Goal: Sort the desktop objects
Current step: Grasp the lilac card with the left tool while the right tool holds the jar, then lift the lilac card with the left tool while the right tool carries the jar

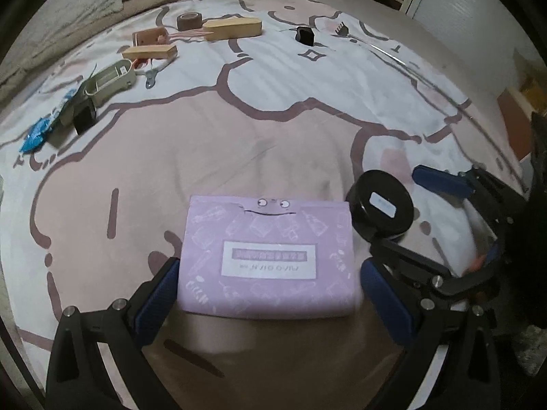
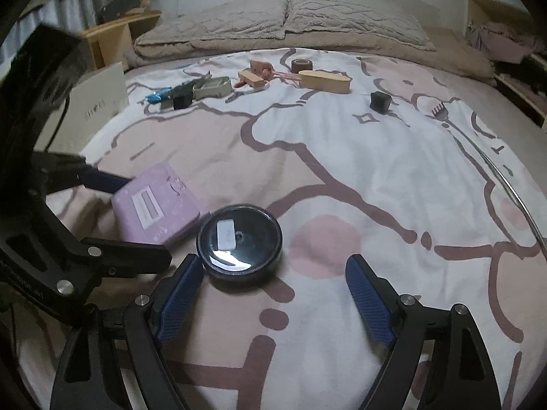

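A lilac box (image 1: 266, 256) with a white label lies flat on the pink and white bedsheet (image 1: 273, 119). My left gripper (image 1: 270, 264) stands open around it, one blue pad on each side and close to its edges. To its right, a round black tin (image 2: 239, 242) with a white sticker rests on the sheet. My right gripper (image 2: 273, 273) is open just in front of the tin. The tin sits against its left pad (image 2: 181, 294), and the right pad (image 2: 369, 297) is well clear of it. The lilac box (image 2: 157, 205) lies to the left of the tin.
At the far side of the bed lie two wooden blocks (image 1: 232, 29), a brown tape roll (image 1: 189, 21), a grey-green case (image 1: 109, 82), a black cube (image 1: 83, 118), a blue packet (image 1: 37, 136) and a small black object (image 1: 304, 35). Pillows (image 2: 307, 24) line the head end.
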### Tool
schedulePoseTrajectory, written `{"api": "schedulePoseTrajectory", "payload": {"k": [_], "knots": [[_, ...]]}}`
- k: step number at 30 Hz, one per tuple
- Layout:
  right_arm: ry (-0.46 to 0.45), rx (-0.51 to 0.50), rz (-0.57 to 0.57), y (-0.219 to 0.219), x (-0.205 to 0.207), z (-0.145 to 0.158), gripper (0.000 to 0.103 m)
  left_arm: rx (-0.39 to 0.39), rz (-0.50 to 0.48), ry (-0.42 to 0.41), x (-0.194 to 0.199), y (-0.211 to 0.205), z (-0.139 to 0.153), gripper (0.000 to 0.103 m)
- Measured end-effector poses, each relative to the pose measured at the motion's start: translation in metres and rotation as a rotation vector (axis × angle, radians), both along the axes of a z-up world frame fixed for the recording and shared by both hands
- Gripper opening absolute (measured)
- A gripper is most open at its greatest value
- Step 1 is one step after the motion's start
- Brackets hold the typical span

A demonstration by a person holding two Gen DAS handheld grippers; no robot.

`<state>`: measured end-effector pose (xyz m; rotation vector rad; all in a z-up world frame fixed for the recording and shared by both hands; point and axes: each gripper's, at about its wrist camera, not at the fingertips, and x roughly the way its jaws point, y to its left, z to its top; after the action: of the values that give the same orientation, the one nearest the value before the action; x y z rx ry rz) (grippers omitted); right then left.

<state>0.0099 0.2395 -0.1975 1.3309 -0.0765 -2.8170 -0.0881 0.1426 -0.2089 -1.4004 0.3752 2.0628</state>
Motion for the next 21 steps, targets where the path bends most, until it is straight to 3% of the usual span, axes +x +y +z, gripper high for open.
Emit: {"api": "schedulePoseTrajectory", "payload": {"k": [4, 9, 17, 21], "knots": [[-0.023, -0.005, -0.017, 0.004, -0.002, -0.003, 0.103, -0.037, 0.047, 0.017, -0.006, 0.004, -0.004, 0.103], [-0.050, -0.004, -0.018, 0.007, -0.004, -0.007, 0.103, -0.081, 0.068, 0.052, -0.006, 0.006, -0.007, 0.103], [-0.058, 0.025, -0.030, 0.003, -0.006, -0.010, 0.103, -0.073, 0.131, 0.075, -0.011, -0.022, -0.002, 0.101], [-0.074, 0.045, -0.047, 0.000, -0.008, -0.011, 0.103, -0.066, 0.212, 0.073, -0.019, -0.046, -0.002, 0.101]]}}
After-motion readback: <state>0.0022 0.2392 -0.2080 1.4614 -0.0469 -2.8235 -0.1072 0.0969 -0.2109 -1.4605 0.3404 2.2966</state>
